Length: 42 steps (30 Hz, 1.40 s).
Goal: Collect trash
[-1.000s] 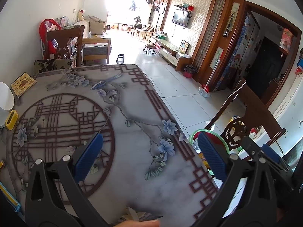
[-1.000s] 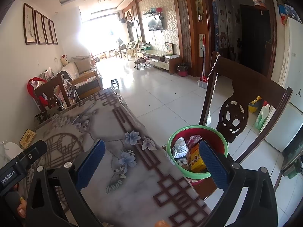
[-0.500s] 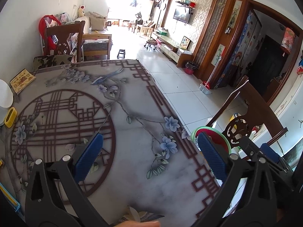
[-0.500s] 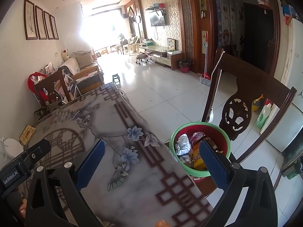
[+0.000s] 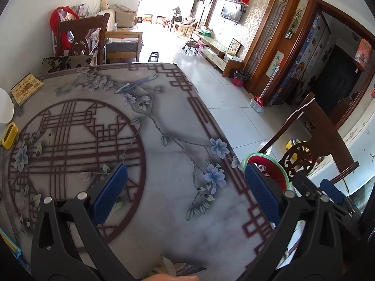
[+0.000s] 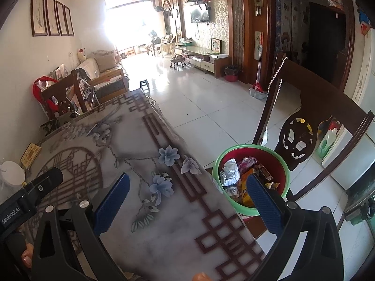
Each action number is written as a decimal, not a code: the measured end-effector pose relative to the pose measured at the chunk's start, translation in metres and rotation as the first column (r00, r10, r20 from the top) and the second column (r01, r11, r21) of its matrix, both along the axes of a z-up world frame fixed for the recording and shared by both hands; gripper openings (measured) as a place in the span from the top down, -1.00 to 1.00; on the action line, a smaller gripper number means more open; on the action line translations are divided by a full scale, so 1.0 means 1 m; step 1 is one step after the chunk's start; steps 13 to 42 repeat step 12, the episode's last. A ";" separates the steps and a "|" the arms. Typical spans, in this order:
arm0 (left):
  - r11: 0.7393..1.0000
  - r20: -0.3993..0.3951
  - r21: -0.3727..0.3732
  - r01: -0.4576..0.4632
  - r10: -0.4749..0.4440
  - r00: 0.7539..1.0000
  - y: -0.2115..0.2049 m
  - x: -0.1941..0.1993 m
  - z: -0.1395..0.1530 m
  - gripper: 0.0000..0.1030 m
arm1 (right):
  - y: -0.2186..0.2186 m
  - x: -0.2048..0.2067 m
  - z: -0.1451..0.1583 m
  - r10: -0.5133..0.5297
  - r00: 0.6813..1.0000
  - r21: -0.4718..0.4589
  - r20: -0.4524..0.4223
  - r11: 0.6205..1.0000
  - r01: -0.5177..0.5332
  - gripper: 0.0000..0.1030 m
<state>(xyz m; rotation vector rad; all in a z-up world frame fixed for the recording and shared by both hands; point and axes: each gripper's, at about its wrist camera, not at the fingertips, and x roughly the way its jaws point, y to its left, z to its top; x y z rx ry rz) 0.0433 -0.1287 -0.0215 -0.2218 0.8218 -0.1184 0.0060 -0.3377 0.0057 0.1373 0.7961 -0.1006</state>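
One bin [image 6: 252, 180] stands off the table's [image 6: 150, 238] right edge, at about 3 o'clock from the table centre, upright with its mouth facing up and its green rim round. It holds several pieces of trash [image 6: 230, 172]: a crumpled silver wrapper, a pink one, and yellow and brown packets; the exact count cannot be told. Two grippers are in view. The left gripper [image 5: 186, 197] hangs over the patterned tabletop with its blue pads spread wide and nothing between them. The right gripper [image 6: 187, 201] is likewise spread and empty, its right pad in front of the bin. One dark chair [image 6: 311, 126] rises just behind the bin at 2 o'clock. A yellow block [image 5: 9, 135] and a white plate [image 5: 4, 109] lie at the table's 9 o'clock edge.
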 end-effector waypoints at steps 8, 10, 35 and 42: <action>0.989 -0.050 0.087 -0.119 0.124 0.991 0.046 0.018 -0.035 -0.91 | 0.039 0.039 -0.047 0.114 0.987 -0.043 -0.115 0.992 -0.119 -0.87; 0.972 -0.086 0.132 -0.195 0.207 0.974 0.075 0.023 -0.058 -0.91 | 0.058 0.051 -0.067 0.176 0.973 -0.065 -0.147 0.980 -0.187 -0.87; 0.935 -0.146 0.199 -0.294 0.325 0.934 0.116 0.027 -0.090 -0.91 | 0.083 0.064 -0.092 0.257 0.952 -0.091 -0.169 0.957 -0.274 -0.87; 0.935 -0.146 0.199 -0.294 0.325 0.934 0.116 0.027 -0.090 -0.91 | 0.083 0.064 -0.092 0.257 0.952 -0.091 -0.169 0.957 -0.274 -0.87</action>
